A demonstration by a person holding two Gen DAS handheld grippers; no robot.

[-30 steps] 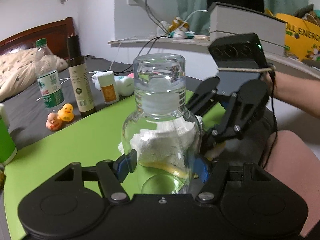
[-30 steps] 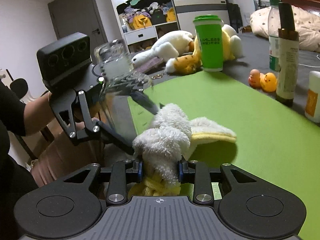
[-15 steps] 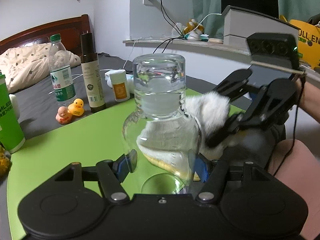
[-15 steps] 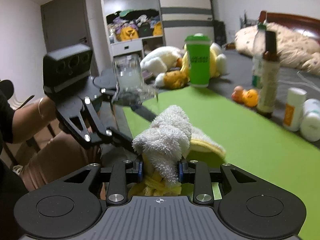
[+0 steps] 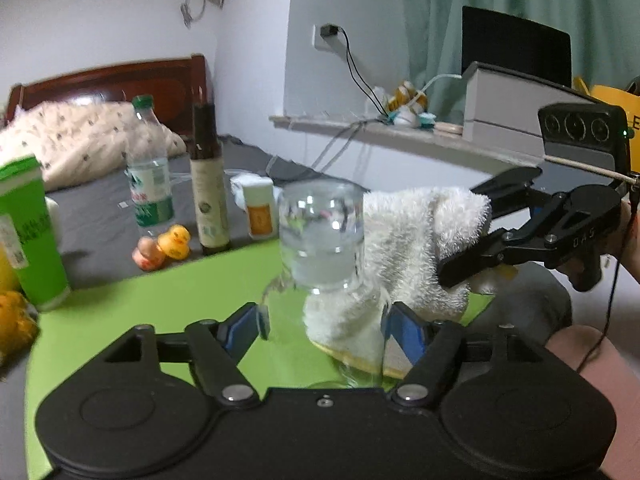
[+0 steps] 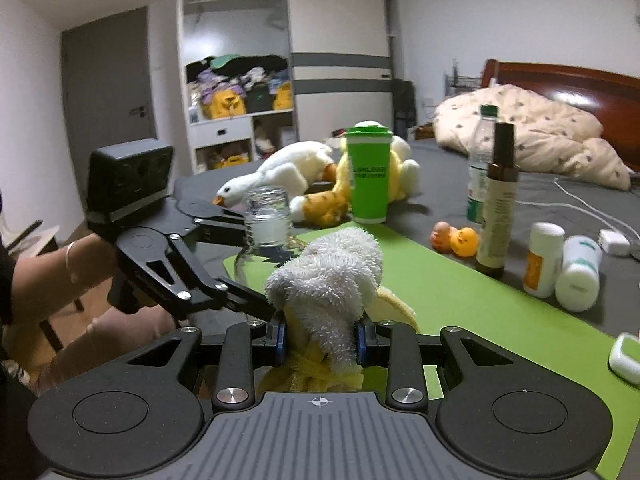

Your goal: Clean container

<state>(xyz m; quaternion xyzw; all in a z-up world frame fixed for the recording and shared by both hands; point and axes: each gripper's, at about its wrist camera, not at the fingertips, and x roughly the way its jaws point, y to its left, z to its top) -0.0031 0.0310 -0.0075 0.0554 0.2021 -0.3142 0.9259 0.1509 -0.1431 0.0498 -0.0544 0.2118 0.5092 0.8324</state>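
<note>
Glass jar [image 5: 320, 240], clear, wide neck w/ screw threads, stands upright on green mat [image 5: 132, 316] near its front corner, between the fingers of the left gripper [image 5: 324, 326]. Left jaws are opening; blue pads stand off the glass on the left side, gap visible, so jar looks released and resting on its own base, not carried. In the right wrist view the jar [image 6: 266, 224] sits behind the cloth, mouth up, no lid on. Some pale haze low in the neck; can't tell if residue or reflection. White/yellow terry cloth [image 6: 328, 280] is outside the jar, bunched, clamped tight in the right gripper [image 6: 320, 340], jaws closed on it. From the left cam the cloth [image 5: 412, 248] hangs just beside and behind the jar, touching or nearly, can't say which. Judgement: wipe pass appears over or paused, since cloth is out and jar is being let go; whether glass is fully clean can't be read. Left, probably: set cloth down, clear both grippers. Around: green cup [image 6: 368, 176], brown bottle [image 6: 498, 200], rubber ducks [image 6: 456, 240], all well apart from jar.
</note>
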